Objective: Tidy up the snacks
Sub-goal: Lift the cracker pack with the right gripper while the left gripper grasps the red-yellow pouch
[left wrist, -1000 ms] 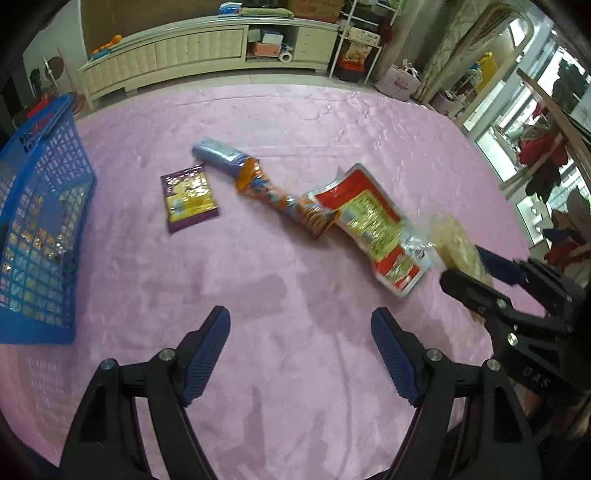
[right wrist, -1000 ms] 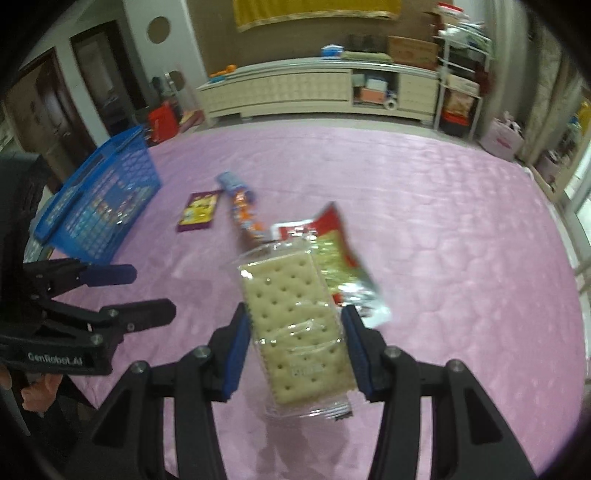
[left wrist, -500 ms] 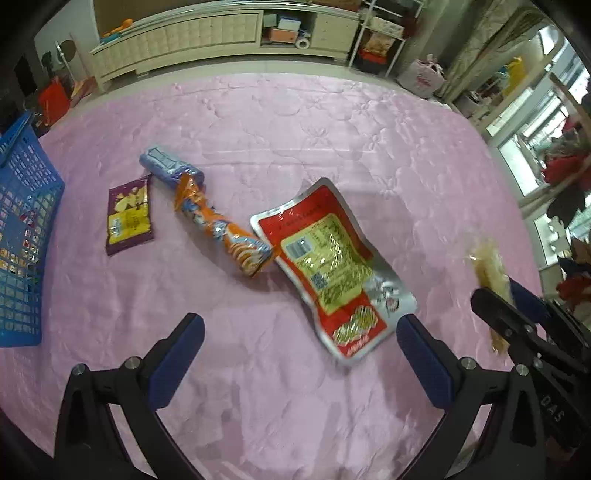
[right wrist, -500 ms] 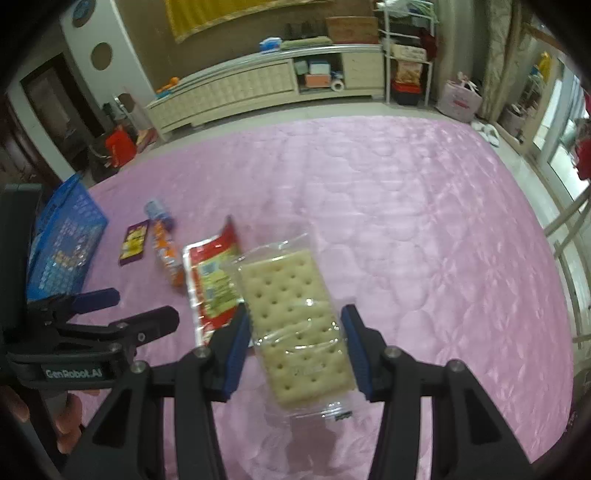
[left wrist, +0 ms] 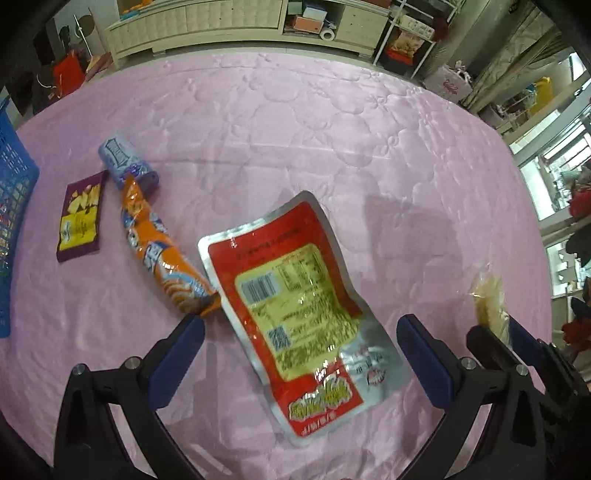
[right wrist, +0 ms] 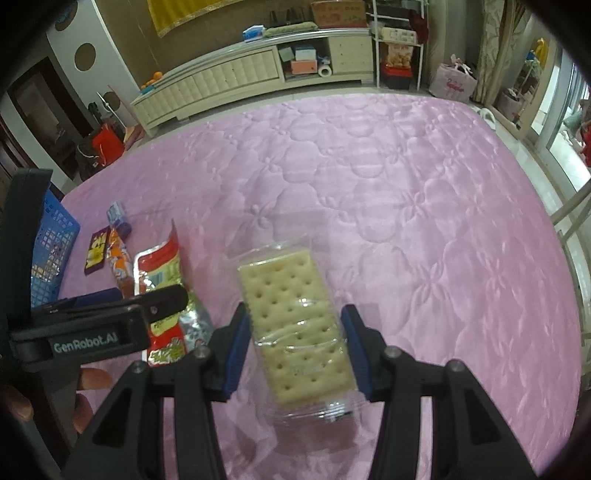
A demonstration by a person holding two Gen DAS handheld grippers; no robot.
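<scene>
1. At the bottom of the left wrist view, the left claw (left wrist: 301,349) stands wide, its jaws having just been opening; the lower half of the red pouch (left wrist: 295,310) lies between the blue pads without either pad touching it.
2. Low in the right wrist view, the right claw (right wrist: 297,352) is narrowed onto one clear pack of crackers (right wrist: 295,328), a blue pad pressing each long side. The pack is a see-through tray and wrap over pale square-cornered crackers dotted with rows of holes, held above the bed.
3. On the pink quilted bed (left wrist: 332,129), four loose snacks lie in the left half of the left wrist view.
4. Nearest, at centre, is the one red pouch, flat, back side up: silver edges, a yellow panel with a barcode and yellow lettering at its lower end.
5. Left of it, and touching its upper left edge, is one orange wrapped tube (left wrist: 162,254), lying slantwise.
6. Above that tube's far end, touching it, is one short blue-purple roll (left wrist: 125,162).
7. Just left of these lies one small dark purple packet (left wrist: 81,218) with a yellow picture, flat and apart from the tube.
8. At the left edge of the frame, one blue lattice basket (left wrist: 13,192) shows in part, with some wrappers visible through its wall.
9. Far beyond the bed, along the top of the frame, runs one cream cabinet (left wrist: 207,22).
</scene>
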